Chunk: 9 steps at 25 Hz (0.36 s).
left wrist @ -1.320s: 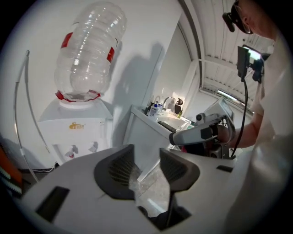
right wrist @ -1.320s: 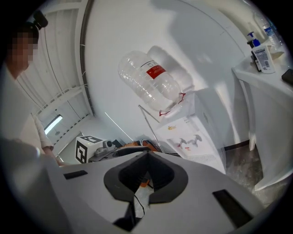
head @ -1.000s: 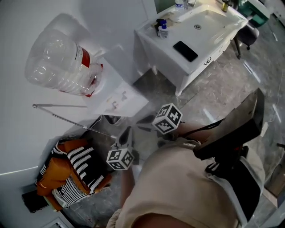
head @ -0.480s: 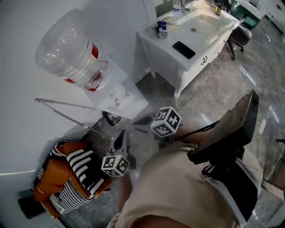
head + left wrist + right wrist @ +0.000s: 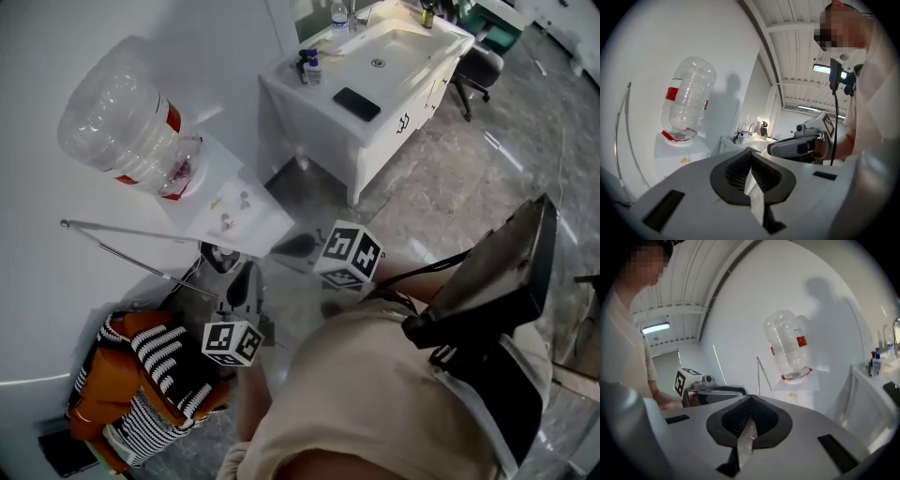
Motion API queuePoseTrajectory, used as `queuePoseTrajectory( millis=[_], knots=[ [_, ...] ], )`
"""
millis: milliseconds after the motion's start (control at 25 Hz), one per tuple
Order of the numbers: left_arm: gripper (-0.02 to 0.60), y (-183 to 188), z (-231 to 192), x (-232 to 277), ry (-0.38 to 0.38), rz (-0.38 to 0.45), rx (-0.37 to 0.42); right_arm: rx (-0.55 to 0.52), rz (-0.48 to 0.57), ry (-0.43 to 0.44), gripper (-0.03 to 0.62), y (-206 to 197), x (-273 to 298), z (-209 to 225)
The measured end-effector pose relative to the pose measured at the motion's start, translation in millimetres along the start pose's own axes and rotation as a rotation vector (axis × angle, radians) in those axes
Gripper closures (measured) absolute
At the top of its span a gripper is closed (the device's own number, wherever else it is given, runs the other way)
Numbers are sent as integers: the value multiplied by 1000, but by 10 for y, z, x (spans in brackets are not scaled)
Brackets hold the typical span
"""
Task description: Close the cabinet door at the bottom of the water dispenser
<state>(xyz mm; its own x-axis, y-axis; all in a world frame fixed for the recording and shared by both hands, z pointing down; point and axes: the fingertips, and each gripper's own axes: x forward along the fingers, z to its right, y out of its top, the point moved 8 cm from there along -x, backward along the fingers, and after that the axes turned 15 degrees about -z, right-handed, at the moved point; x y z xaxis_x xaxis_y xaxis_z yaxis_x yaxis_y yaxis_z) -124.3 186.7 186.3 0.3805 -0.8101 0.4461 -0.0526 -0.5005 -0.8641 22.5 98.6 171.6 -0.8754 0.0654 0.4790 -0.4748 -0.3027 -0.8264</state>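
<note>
Marble floor [image 5: 441, 197]: grey, veined, glossy.
Wall [image 5: 216, 37]: plain white, behind everything; white panelled ceiling with a strip light shows in both gripper views.
Task item: white box-shaped water dispenser [image 5: 225, 202] against that wall, clear ribbed plastic bottle with a red label [image 5: 122, 122] inverted on top. Its bottom cabinet door sits under the top panel and behind my grippers, so I can't tell whether it is open or closed.
Right of dispenser: white vanity cabinet with a sink [image 5: 309, 103], black flat phone [image 5: 356, 103] on its top, small bottles by the tap.
Left of dispenser: orange and black-white striped fabric bundle [image 5: 150, 375] on the floor; thin metal rods [image 5: 122, 228] lean at the wall.
Left gripper [image 5: 750, 151]: held in front of my torso, aimed at the dispenser, tipped slightly down; jaws pressed together, nothing between them.
Right gripper [image 5: 750, 397]: beside the left, apart from it, same slight downward tilt; jaws together, empty.
Contact: neither gripper touches the dispenser.
Counts: grippers 2, dispenser 1, big bottle 1, vanity 1, phone 1, rods 2 as far as I can tell; small bottles too small to count.
</note>
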Motion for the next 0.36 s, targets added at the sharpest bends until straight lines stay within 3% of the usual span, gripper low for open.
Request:
queuePoseTrajectory(
  millis=[160, 360],
  knots=[
    [588, 243, 387, 262, -26, 41, 53, -156, 26, -67, 582, -48, -442, 24],
    [588, 645, 676, 610, -59, 51, 79, -169, 100, -99, 582, -49, -984, 142]
  ],
)
